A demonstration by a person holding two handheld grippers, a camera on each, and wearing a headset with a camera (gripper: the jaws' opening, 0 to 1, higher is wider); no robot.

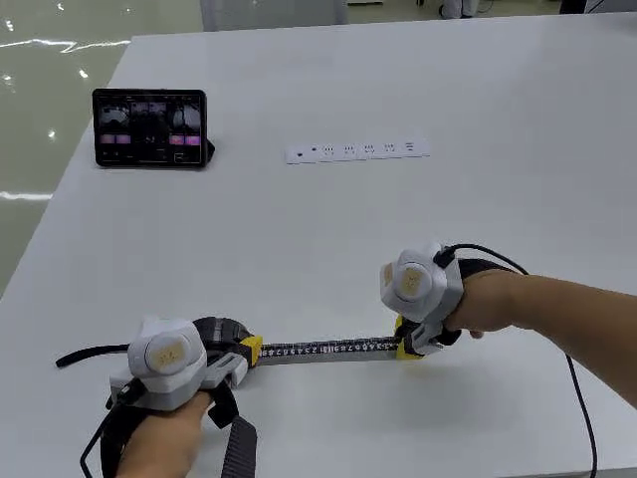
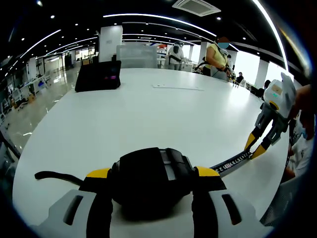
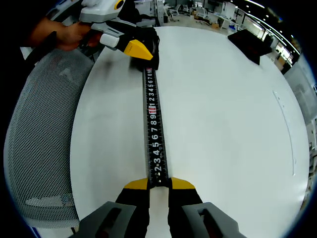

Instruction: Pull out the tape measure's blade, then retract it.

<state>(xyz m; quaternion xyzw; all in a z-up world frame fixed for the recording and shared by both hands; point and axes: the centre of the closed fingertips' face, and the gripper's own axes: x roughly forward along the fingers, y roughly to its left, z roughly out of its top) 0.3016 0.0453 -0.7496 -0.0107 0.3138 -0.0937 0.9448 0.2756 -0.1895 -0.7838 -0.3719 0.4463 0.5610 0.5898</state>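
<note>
Left tool point(image 2: 152, 172) is clenched around the black tape measure case point(image 1: 221, 332), which sits on the white desk point(image 1: 328, 229) near its front edge; right tool point(image 3: 158, 184) is pinched shut on the tip of the blade point(image 3: 152, 124). The blade lies flat on the desk, numbers up, spanning the gap between the two tools. The pull-out half reads as largely done, though whether more length is wanted can't be told. Retraction is not yet begun, by the look of it.

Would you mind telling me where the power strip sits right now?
In the head view the white power strip lies at the far middle of the table, right of the tablet, beyond the extended tape blade.
</note>
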